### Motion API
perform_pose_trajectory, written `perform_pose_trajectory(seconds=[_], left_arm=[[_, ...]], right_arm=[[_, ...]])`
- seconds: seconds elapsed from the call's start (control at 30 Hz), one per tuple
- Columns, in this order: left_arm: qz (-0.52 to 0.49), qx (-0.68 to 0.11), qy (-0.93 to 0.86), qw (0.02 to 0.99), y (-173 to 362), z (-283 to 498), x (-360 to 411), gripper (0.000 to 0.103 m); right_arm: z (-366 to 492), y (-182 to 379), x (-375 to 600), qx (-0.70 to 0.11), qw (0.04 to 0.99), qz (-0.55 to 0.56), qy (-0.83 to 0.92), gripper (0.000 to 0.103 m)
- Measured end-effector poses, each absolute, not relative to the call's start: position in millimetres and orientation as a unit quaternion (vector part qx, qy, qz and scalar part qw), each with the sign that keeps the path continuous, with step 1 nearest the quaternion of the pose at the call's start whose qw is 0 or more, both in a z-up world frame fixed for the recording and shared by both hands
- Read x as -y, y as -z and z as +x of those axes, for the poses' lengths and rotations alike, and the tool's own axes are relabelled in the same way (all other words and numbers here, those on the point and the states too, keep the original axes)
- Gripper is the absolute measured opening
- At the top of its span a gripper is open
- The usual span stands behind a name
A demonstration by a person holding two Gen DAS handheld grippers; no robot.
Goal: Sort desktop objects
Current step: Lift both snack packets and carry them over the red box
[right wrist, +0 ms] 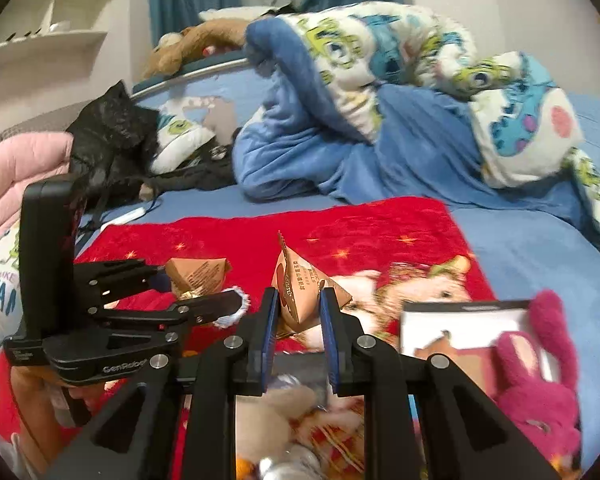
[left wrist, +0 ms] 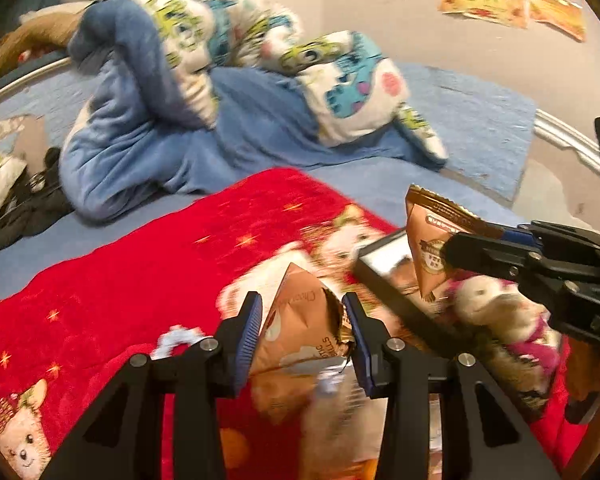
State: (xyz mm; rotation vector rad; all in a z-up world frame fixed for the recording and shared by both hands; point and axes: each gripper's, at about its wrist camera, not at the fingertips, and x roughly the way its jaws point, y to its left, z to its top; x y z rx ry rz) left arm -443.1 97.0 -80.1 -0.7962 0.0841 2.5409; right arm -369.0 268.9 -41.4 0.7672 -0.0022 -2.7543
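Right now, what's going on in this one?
A person is working over a red blanket on a bed, with a handheld tool in each hand. The left tongs are shut on one brown triangular snack packet, and the right tongs are shut on a second packet. Both packets are held up off the blanket. A boxed item and a pink plush toy lie to the right, not gripped.

Red star-speckled blanket point(right wrist: 260, 236), brown packets point(right wrist: 300, 292)

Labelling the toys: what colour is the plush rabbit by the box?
Magenta pink plush rabbit, clearest in the right wrist view.
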Motion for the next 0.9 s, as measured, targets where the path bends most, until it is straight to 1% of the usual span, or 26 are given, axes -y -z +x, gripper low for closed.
perform_pose_trajectory(seconds=[0.13,0.27,0.4,0.47,0.57,0.7,0.9], left_arm=[[-0.283,-0.041,-0.919,0.273,73.7,-427.3,-128.0,0.042],[-0.287,-0.038,-0.914,0.285,71.0,-421.3,-148.4,0.042],[-0.295,-0.031,-0.911,0.286,71.3,-426.4,-158.7,0.042],[-0.309,-0.017,-0.907,0.287,73.7,-434.8,-164.7,0.042],[-0.319,-0.016,-0.904,0.285,75.9,-446.6,-184.1,0.042],[-0.318,-0.028,-0.897,0.306,72.0,-452.2,-218.9,0.042],[-0.325,-0.043,-0.888,0.321,75.2,-457.4,-255.6,0.042]], right_arm=[[-342.3,29.8,-308.4,0.011,0.085,0.249,0.965,0.020],[-315.2,15.4,-349.0,0.035,0.037,0.211,0.976,0.019],[-303.3,15.9,-378.4,0.045,-0.015,0.195,0.980,0.019],[-301.8,19.3,-391.5,0.064,-0.015,0.189,0.980,0.018],[-305.3,28.8,-406.4,0.083,-0.016,0.192,0.978,0.018],[-308.4,36.4,-425.2,0.117,-0.019,0.190,0.975,0.018],[-311.3,47.9,-435.5,0.125,-0.032,0.206,0.970,0.018]])
